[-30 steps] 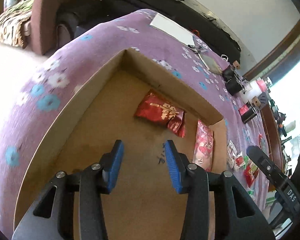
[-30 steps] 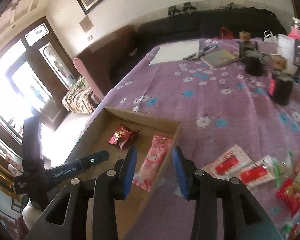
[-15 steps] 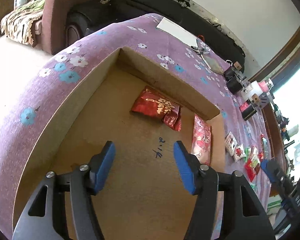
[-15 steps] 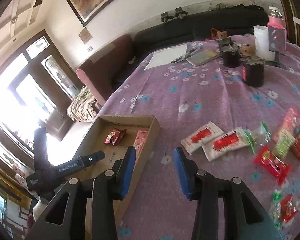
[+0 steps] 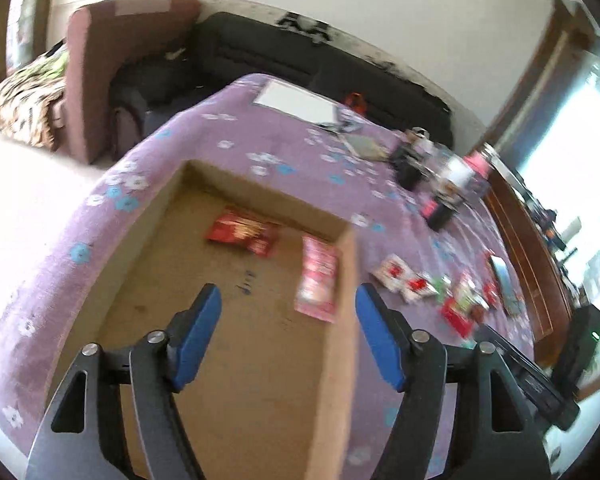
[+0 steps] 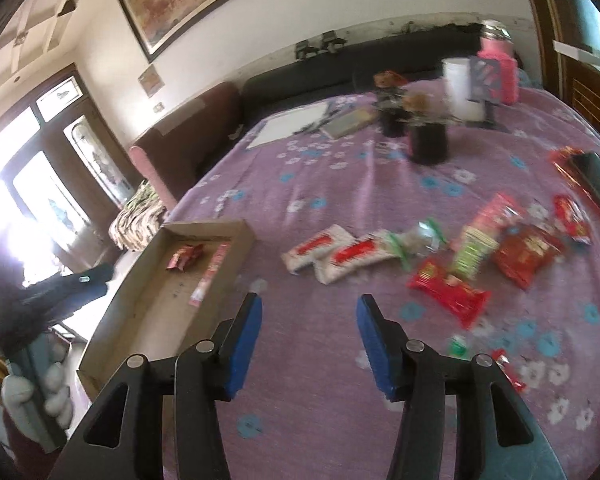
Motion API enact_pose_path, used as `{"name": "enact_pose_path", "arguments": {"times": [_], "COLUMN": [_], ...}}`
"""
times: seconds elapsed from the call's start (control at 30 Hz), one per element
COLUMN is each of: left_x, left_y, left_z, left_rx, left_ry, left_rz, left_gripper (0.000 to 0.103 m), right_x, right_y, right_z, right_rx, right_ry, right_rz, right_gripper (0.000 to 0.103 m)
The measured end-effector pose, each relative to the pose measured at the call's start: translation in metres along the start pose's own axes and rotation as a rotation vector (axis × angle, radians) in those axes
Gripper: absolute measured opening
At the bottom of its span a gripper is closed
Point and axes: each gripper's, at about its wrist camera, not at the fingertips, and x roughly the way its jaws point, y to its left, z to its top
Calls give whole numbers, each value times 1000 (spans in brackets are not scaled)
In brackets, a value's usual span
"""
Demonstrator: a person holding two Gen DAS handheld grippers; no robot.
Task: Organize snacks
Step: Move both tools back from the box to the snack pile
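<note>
A shallow cardboard box [image 5: 346, 340] [image 6: 140, 264] lies on the purple flowered cloth and holds a red snack packet [image 5: 242, 233] [image 6: 185, 257] and a pink packet [image 5: 318, 278] [image 6: 210, 276]. My left gripper [image 5: 288, 336] is open and empty, above the box's right wall. My right gripper [image 6: 309, 346] is open and empty, above bare cloth to the right of the box. Several loose snacks lie beyond it: two white-and-red packets [image 6: 332, 252], a red packet [image 6: 448, 292], a green one [image 6: 474, 248] and a dark red bag [image 6: 526, 250]. These show blurred in the left wrist view [image 5: 440, 288].
Black cups [image 6: 428, 140], a white container [image 6: 462, 88], a pink bottle [image 6: 496, 68], a white pad [image 6: 290, 124] and a notebook [image 6: 346, 120] stand at the far end. A dark sofa [image 6: 340, 72] runs behind. The left gripper's body [image 6: 44, 300] shows at the box's left.
Both grippers have opened wider and pulled back and up. The right gripper has swung right, from over the box to over the cloth near the loose snacks.
</note>
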Motion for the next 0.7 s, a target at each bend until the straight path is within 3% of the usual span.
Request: {"name": "enact_pose_path", "arguments": {"times": [0.3, 0.53, 0.7], "left_x": [13, 34, 50], "left_y": [-43, -61, -77], "left_z": [-19, -23, -21], "left_rx": [49, 63, 101], "left_ry": [90, 131, 153], "left_rz": [-67, -85, -79], "left_gripper": [69, 69, 69], "right_x": [-27, -15, 11], "right_y": [-66, -103, -97], "right_z": [-6, 5, 30], "right_rx": [91, 166, 126], "right_ry": [-33, -15, 15], "right_rz": [-79, -63, -20], "right_gripper": [52, 52, 52]}}
